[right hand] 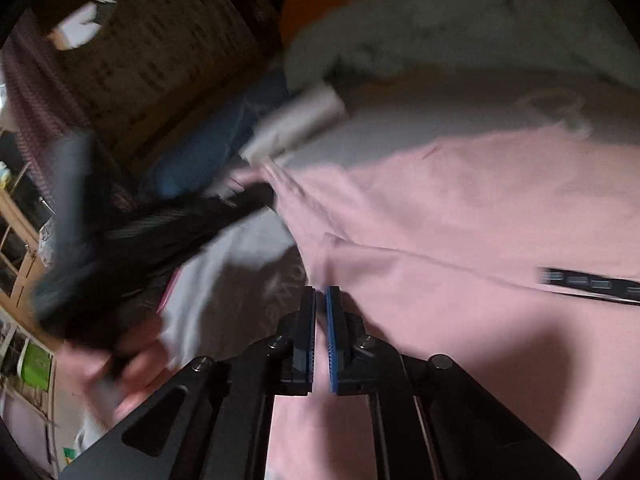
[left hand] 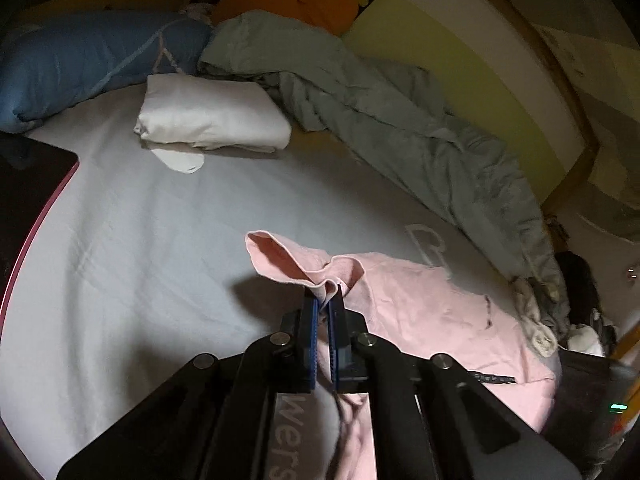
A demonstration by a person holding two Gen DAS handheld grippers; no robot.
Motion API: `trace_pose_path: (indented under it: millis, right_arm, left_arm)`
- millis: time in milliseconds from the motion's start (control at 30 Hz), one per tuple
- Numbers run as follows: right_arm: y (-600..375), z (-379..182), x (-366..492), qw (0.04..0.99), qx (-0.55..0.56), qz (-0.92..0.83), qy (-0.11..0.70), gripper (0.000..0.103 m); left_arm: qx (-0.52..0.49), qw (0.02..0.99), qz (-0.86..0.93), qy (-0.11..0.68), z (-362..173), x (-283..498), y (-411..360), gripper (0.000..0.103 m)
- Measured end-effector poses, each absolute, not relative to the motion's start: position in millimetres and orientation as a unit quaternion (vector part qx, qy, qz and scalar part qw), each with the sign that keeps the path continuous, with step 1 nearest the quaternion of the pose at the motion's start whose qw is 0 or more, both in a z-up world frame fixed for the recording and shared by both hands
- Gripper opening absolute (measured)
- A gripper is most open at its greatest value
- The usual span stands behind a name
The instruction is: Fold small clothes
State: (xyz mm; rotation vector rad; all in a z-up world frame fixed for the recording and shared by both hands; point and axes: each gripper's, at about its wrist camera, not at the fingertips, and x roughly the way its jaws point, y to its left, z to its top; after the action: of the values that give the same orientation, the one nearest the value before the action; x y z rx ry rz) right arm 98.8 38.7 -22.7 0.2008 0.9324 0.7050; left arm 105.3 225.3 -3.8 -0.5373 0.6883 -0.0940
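Pink garment [left hand: 432, 320] is spread on the white sheet [left hand: 132, 240], barely started by the look of it. The left gripper [left hand: 325, 300] is pinched tight on one bunched corner; the right gripper [right hand: 320, 300] is closed too, over the pink cloth, but I can't tell if it's got any. One white folded piece [left hand: 212, 114] already sits by the blue pillow [left hand: 80, 60]. No baskets or bins visible anywhere.
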Motion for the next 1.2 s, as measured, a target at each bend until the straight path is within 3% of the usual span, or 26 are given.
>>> trace_pose_path:
  millis: [167,233,300,367,433,567,667,733,900,1033,1100,1200]
  right_arm:
    - [47,-47,115,0.822,0.118,0.302,0.468,0.005]
    - [40,-49,114,0.817,0.133,0.307,0.469,0.005]
    - [32,-46,108,0.817,0.140,0.309,0.466,0.005]
    - [25,-37,96,0.819,0.136,0.320,0.457,0.005]
    - [14,-25,83,0.824,0.128,0.332,0.441,0.005]
    - [-16,-6,64,0.848,0.112,0.317,0.408,0.005]
    - [-46,2,54,0.855,0.128,0.307,0.399,0.005]
    - [-66,7,48,0.862,0.131,0.292,0.392,0.005]
    - [-112,-3,43,0.878,0.129,0.241,0.392,0.005]
    - [-149,-22,42,0.876,0.138,0.207,0.414,0.005]
    - [-162,-27,38,0.874,0.135,0.200,0.423,0.005]
    - [-177,-17,40,0.885,0.109,0.176,0.417,0.005]
  left_arm:
    - [-0.250,0.895,-0.079,0.360,-12,128,223,0.007]
    - [-0.245,0.892,-0.040,0.379,-23,133,225,0.028]
    - [-0.252,0.884,-0.008,0.393,-30,129,233,0.042]
    - [-0.265,0.876,0.003,0.403,-29,115,240,0.044]
    - [-0.299,0.870,-0.041,0.390,-27,93,239,0.053]
    - [-0.323,0.850,-0.051,0.412,-39,95,231,0.051]
    - [-0.356,0.836,-0.042,0.415,-55,112,231,0.039]
    - [-0.353,0.841,-0.045,0.408,-58,119,226,0.003]
    - [-0.313,0.885,-0.036,0.344,-30,88,214,0.003]
    - [-0.164,0.946,-0.072,0.272,21,68,168,0.003]
    - [-0.068,0.940,-0.149,0.301,29,73,121,0.003]
    - [0.072,0.904,-0.178,0.382,-4,74,56,0.003]
